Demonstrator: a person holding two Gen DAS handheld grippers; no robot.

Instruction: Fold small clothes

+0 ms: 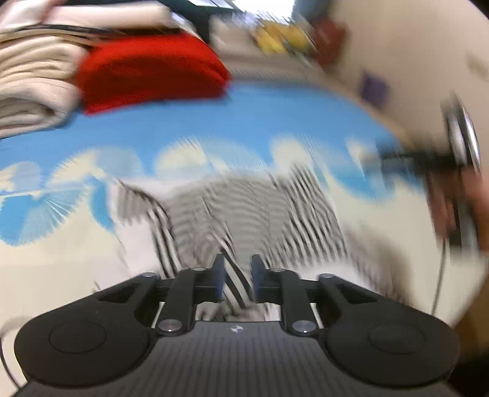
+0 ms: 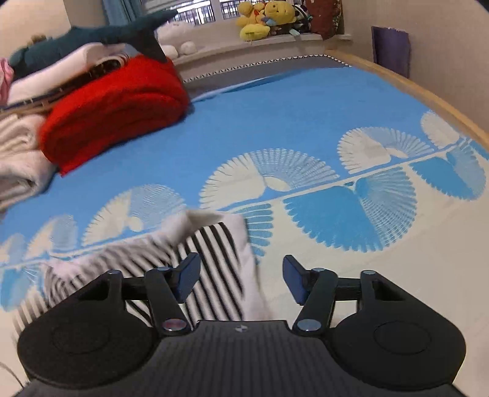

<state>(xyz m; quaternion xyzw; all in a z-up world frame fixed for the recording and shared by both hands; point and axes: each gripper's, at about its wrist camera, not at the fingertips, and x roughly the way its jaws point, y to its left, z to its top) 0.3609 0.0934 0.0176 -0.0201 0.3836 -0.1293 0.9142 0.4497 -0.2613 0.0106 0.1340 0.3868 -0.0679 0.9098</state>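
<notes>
Nearest the left wrist camera, the left gripper [image 1: 237,276] has its two blue fingers [image 1: 218,274] drawn close together on a fold of the black-and-white striped garment [image 1: 244,210]; a strip of that striped cloth runs up between the pads, so the grasp looks firm, though the whole view is smeared by motion; the rest of the garment trails away across the blue-and-cream patterned bedspread [image 1: 214,122]. In the right wrist view the right gripper [image 2: 241,279] stands spread wide with nothing between its fingers [image 2: 293,282]; the garment's white-edged corner [image 2: 211,232] lies just under and ahead of its left finger, rumpled, one flap turned over; a folded red blanket [image 2: 113,110] and a pile of cream bedding [image 2: 18,152] sit well apart at the far left; plush toys [image 2: 266,18] line the windowsill. I judge the step in hand to be carrying one edge over to make a fold, the left doing the pulling; the next move seems to call for the right to pin or pinch the loose white-edged corner, keeping the cloth flat and the stripes aligned.
</notes>
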